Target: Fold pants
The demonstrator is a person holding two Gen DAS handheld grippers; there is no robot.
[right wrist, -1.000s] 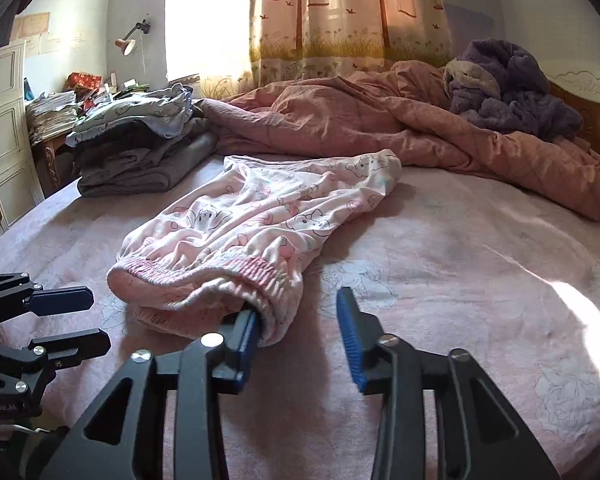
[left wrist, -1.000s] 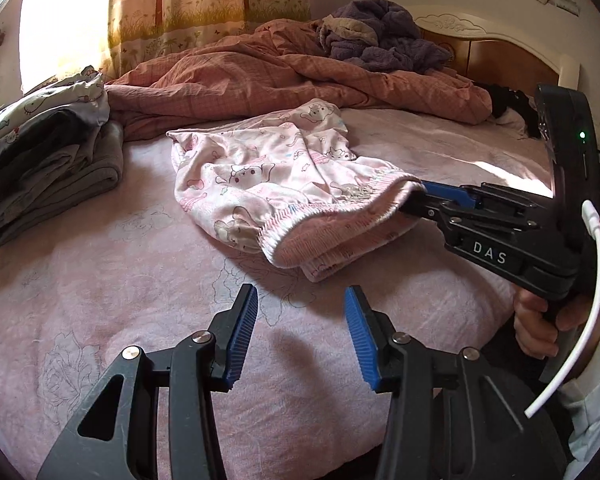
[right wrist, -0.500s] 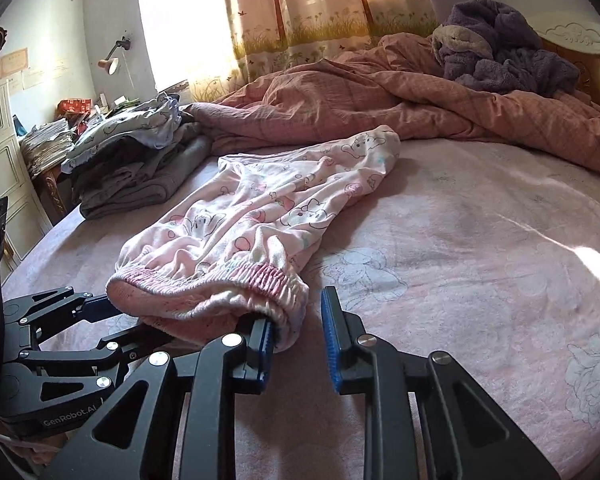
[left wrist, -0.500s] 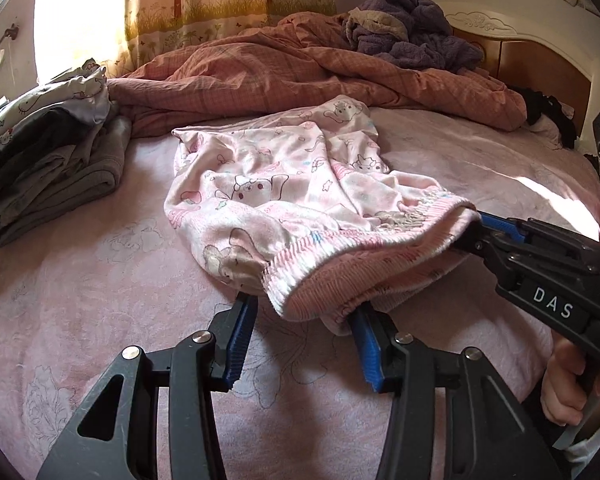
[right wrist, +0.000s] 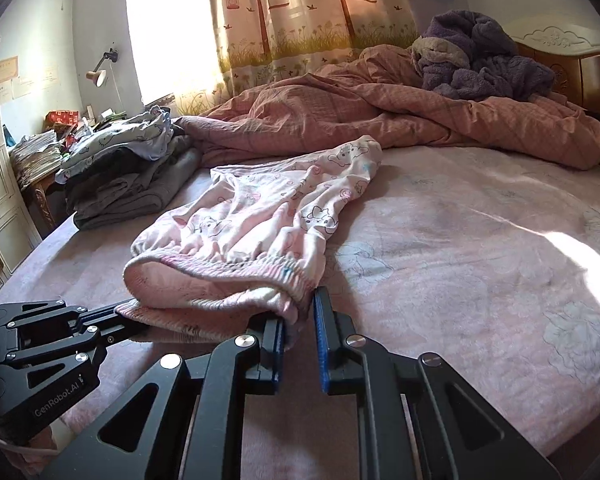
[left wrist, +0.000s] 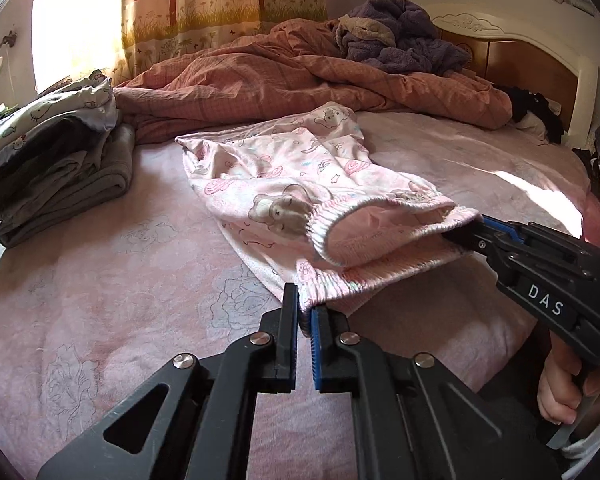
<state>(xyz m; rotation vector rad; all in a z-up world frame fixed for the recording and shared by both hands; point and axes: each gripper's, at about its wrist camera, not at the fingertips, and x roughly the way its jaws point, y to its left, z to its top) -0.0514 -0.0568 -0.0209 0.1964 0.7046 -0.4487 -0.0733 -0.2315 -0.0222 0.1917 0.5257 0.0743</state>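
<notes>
Pinching the near corner of the waistband, the left tongs [left wrist: 305, 307] are clenched on the pink printed pants [left wrist: 300, 184], with a fold of elastic hem caught between their pads. The right tongs [right wrist: 300, 322] are closing on the other end of the same waistband; cloth sits between the blue pads and is pressed there. A person's hand [left wrist: 560, 392] grips the handle of the right tongs. The pants lie on the bed [right wrist: 460, 280], legs stretching away toward a rumpled salmon quilt [right wrist: 380, 116]. A purple fleece garment [right wrist: 484, 60] is heaped on the quilt by the headboard. A stack of folded clothes [left wrist: 56, 160] sits well apart on the bed's left edge, before a tree-patterned curtain [right wrist: 308, 12].
</notes>
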